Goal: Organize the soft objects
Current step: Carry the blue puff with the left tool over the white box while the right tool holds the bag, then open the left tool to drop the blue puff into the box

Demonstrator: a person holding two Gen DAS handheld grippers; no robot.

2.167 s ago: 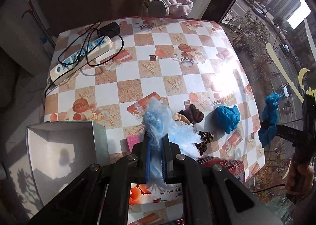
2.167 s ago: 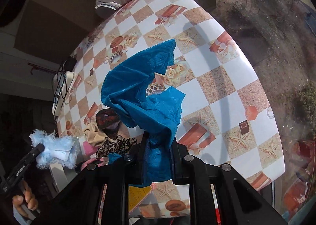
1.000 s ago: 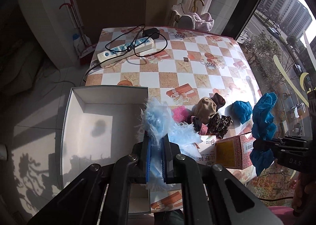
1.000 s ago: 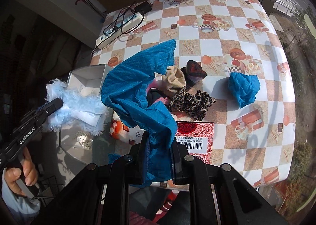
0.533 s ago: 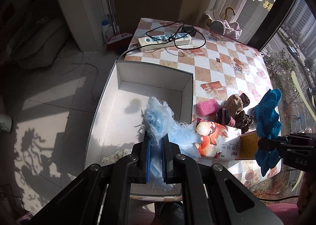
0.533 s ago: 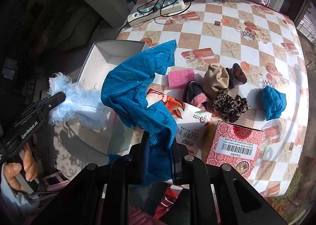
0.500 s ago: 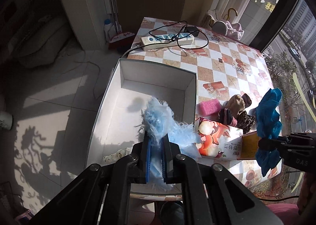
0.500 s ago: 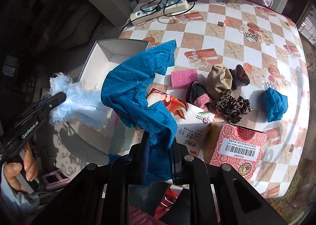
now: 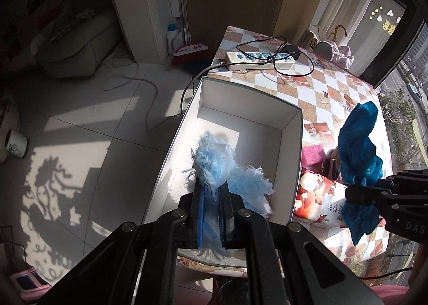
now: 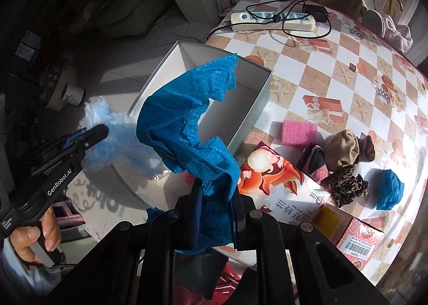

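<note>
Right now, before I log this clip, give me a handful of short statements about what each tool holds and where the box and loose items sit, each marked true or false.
1. The left tool is shut on a pale blue fluffy item. True.
2. The right tool is open and holds nothing. False: it is shut on a blue cloth.
3. The fluffy item hangs above the open white box. True.
4. The pink sponge lies inside the white box. False: it lies on the checkered tablecloth, outside the box.
5. A white power strip lies at the table's far end. True.
6. The leopard-print scrunchie is clamped in the left tool. False: it lies on the tablecloth.
</note>
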